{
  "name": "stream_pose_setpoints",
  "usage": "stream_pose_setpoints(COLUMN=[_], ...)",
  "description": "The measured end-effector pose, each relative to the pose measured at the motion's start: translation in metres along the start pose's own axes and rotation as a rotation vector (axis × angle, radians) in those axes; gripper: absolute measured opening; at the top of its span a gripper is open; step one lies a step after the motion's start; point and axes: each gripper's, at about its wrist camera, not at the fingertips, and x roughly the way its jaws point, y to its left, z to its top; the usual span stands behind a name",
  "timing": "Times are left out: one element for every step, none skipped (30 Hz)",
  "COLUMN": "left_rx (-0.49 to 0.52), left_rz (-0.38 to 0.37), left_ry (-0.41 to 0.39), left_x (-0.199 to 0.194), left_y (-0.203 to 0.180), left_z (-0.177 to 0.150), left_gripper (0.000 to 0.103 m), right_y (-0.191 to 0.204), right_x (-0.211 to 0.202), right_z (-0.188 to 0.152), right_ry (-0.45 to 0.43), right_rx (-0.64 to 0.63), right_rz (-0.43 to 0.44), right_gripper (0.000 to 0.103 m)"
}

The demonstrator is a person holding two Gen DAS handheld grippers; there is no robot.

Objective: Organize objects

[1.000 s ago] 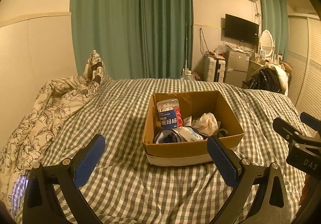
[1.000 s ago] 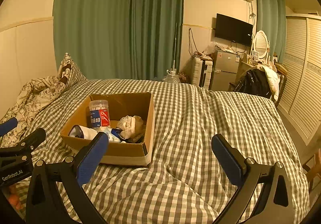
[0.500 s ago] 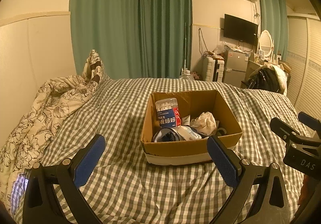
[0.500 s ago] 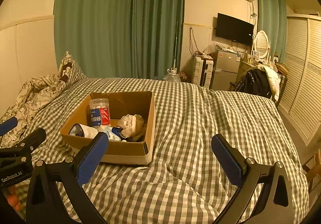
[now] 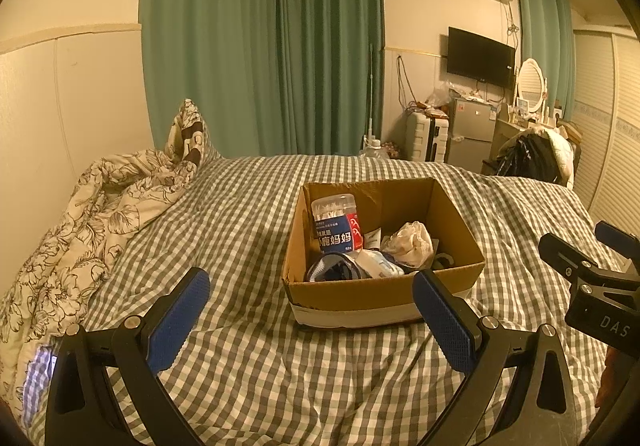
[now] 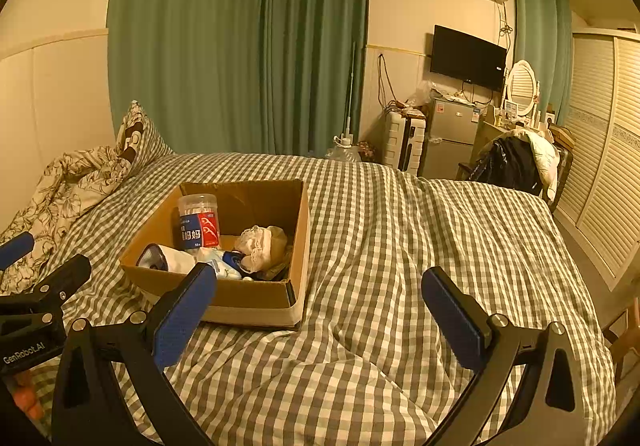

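The cardboard box [image 5: 384, 288] is matt brown paperboard with a pale tape band along its base. At its 10 o'clock corner stands a clear glossy plastic jar [image 5: 337, 222] with a printed label; a crumpled cloth [image 5: 410, 242] lies at 3 o'clock. The gingham bedcover [image 5: 248, 230] is soft wrinkled cloth. Both the left gripper [image 5: 310, 312] and right gripper [image 6: 320, 310] are matt black plastic with textured blue pads [image 5: 178, 320].

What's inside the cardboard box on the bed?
The cardboard box holds an upright floss-pick jar, crumpled cream cloth and a white-and-blue bundle; anything underneath is hidden.
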Motion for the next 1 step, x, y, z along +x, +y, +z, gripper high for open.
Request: stream_pose_setpoints(left_rx=[0.003], left_rz=[0.000], left_ry=[0.000], left_x=[0.0000], left_y=[-0.0004], left_z=[-0.0002], left_gripper=[0.103], right_y=[0.0000], right_x=[0.0001], right_z=[0.0001], right_ry=[0.000], right_rx=[0.000], right_rz=[0.000], right_gripper=[0.103])
